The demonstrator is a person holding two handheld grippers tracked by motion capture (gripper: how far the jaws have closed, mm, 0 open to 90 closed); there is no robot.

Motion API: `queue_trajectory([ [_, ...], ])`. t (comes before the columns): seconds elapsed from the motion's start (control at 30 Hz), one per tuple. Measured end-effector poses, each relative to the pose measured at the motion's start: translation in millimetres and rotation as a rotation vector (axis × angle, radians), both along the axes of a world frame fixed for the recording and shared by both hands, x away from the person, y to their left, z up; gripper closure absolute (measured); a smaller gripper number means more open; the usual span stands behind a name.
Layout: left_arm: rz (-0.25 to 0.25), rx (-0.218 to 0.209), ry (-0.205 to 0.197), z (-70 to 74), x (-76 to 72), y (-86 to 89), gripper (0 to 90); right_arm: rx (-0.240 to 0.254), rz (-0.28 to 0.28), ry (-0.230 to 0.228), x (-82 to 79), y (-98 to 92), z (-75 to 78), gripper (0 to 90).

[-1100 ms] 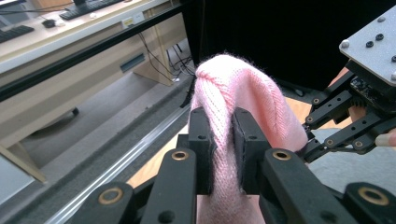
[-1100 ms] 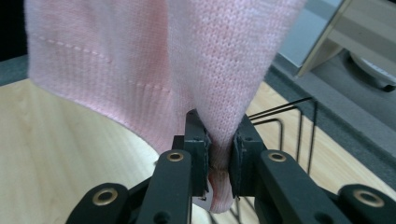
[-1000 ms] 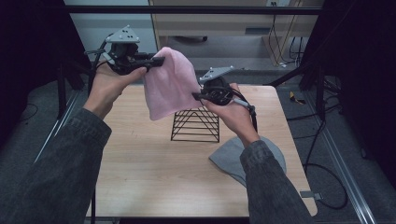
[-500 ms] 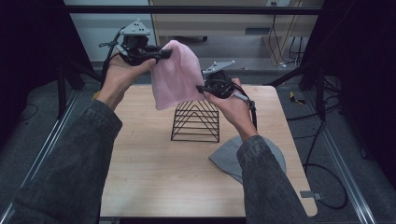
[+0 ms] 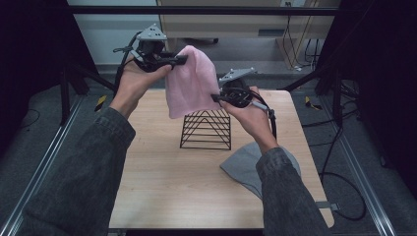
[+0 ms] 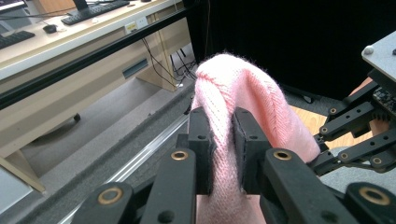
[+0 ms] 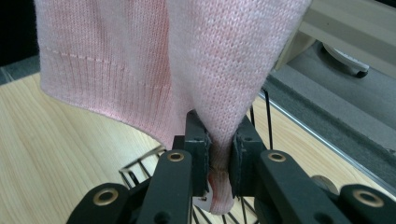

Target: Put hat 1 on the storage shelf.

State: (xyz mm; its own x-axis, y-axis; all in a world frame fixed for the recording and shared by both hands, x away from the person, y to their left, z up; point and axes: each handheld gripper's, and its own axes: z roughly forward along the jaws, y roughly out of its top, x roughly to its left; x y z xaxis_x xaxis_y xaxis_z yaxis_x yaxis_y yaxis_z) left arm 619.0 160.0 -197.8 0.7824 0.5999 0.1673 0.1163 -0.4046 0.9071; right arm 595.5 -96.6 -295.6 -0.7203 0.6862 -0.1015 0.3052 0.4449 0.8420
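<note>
A person holds a pink hat (image 5: 192, 81) in the air above the far part of a wooden worktop (image 5: 162, 172), stretched between 2 grippers. The left gripper (image 5: 179, 60) pinches the hat's upper left edge, its jaws clamped on the knit. The right gripper (image 5: 216, 98) grips the hat's lower right edge, lower and nearer the person. Directly below the hat stands a black wire rack (image 5: 206, 130), shaped like a tent. A grey hat (image 5: 246, 167) lies flat on the worktop to the rack's right, partly hidden under the right sleeve (image 5: 285, 196).
</note>
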Motion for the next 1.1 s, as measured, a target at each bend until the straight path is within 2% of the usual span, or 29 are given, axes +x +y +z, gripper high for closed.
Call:
queue_trajectory([
  [0.33, -0.010, 0.019, 0.013, -3.1, 0.5, -10.4, 78.9, 0.008, -0.020, 0.012, -2.5, -16.8, -4.6, 80.1],
  [0.5, -0.021, 0.039, 0.014, -9.9, 3.6, -18.2, 78.6, -0.015, -0.029, 0.014, -5.7, -22.2, -13.1, 80.1],
  [0.83, -0.037, 0.043, 0.016, -25.4, 10.2, -28.4, 78.4, -0.005, -0.046, 0.007, -11.1, -28.7, -27.7, 79.9],
  [1.1, -0.036, 0.057, 0.046, -38.3, 1.2, -33.1, 78.7, -0.015, -0.041, 0.031, -17.7, -28.1, -45.2, 78.7],
])
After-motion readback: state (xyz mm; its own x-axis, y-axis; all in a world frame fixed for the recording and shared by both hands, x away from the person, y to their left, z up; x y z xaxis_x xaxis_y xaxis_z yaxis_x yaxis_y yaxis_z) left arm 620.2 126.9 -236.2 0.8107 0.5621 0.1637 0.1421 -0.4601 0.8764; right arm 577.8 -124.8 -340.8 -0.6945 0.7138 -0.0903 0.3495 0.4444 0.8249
